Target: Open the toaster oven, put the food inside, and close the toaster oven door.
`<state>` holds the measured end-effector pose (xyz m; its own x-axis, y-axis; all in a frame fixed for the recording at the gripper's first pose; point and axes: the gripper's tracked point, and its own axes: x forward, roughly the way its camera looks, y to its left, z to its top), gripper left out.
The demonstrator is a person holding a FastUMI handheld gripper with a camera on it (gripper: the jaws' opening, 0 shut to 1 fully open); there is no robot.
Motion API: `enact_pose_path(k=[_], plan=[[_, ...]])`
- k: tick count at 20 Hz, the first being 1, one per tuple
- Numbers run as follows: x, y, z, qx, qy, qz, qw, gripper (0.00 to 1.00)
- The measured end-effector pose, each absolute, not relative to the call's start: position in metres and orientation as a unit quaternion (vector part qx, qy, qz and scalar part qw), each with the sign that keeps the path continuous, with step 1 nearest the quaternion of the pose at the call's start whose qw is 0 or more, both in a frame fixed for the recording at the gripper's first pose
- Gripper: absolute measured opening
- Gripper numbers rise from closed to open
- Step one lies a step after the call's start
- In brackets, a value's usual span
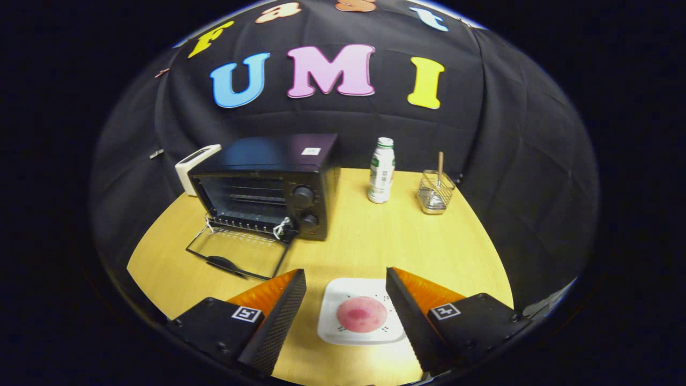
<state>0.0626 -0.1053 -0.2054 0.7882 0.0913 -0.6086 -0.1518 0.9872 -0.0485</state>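
A black toaster oven (268, 182) stands on the wooden table, beyond my left finger. Its glass door (238, 252) hangs fully open, lying flat toward me, and the wire rack inside is bare. A white square plate (332, 327) lies between my two fingers, with a round pink slice of food (362, 314) on it. My gripper (345, 287) is open, its fingers (278, 316) on either side of the plate and touching nothing that I can see.
A white bottle with a green cap (381, 170) stands to the right of the oven. Farther right is a wire basket (435, 193) holding a wooden stick. A white device (195, 166) sits behind the oven's left side. The table (429, 252) ends in a curved edge.
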Motion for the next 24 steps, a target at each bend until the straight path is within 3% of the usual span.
enact_pose_path(k=[4,10,20,23,24], plan=[[0.062,-0.154,-0.215,-0.031,0.347,0.044,0.936,0.99],[0.044,-0.195,-0.268,-0.025,0.408,0.069,0.91,1.0],[0.035,-0.216,-0.345,-0.016,0.499,0.077,0.863,1.0],[0.04,-0.215,-0.352,-0.014,0.504,0.075,0.861,0.91],[0.04,-0.212,-0.354,-0.015,0.509,0.077,0.857,0.82]])
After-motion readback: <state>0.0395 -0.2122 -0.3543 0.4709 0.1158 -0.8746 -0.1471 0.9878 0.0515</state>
